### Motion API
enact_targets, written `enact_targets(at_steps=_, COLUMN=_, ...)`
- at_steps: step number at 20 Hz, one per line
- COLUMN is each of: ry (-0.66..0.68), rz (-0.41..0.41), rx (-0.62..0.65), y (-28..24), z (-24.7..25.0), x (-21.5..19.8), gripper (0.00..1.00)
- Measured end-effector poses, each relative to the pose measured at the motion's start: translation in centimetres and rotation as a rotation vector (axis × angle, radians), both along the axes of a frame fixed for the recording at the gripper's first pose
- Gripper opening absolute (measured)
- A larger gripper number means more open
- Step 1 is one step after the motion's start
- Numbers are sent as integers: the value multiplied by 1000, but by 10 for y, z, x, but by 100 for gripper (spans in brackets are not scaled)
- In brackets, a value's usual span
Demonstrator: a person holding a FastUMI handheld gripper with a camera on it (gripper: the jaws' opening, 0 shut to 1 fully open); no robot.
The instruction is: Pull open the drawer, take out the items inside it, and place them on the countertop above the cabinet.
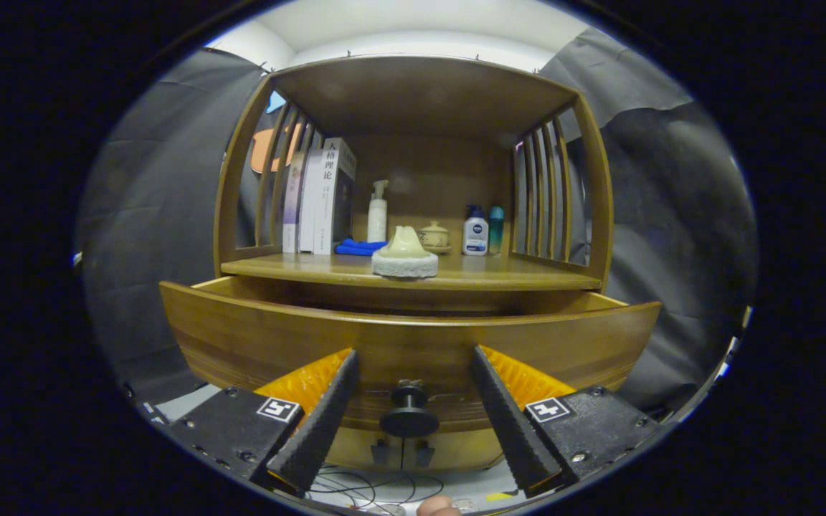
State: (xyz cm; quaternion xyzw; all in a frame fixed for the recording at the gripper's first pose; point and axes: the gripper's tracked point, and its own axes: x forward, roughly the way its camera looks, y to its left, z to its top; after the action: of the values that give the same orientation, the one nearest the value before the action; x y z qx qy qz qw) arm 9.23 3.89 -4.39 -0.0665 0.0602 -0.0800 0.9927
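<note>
A wooden cabinet stands straight ahead with its drawer (262,337) pulled out towards me. The drawer's inside is hidden below its front panel. A dark round knob (409,412) sits low on the drawer front, right between my fingers. My gripper (413,362) is open, with the fingertips (347,362) close to the drawer front and apart from the knob. On the countertop (513,276) above the drawer rests a cream-coloured item on a white round pad (404,256), near the front edge.
Further back on the countertop stand upright books (320,197), a blue cloth (357,247), a white pump bottle (378,213), a small lidded jar (433,235) and two small bottles (483,231). Slatted sides and a shelf roof enclose it. Cables (370,491) lie on the floor below.
</note>
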Motion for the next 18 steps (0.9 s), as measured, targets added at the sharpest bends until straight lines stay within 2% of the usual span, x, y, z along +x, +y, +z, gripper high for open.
enact_targets(at_steps=18, ry=12, rz=10, rx=21, y=-13, z=4, x=79, gripper=100)
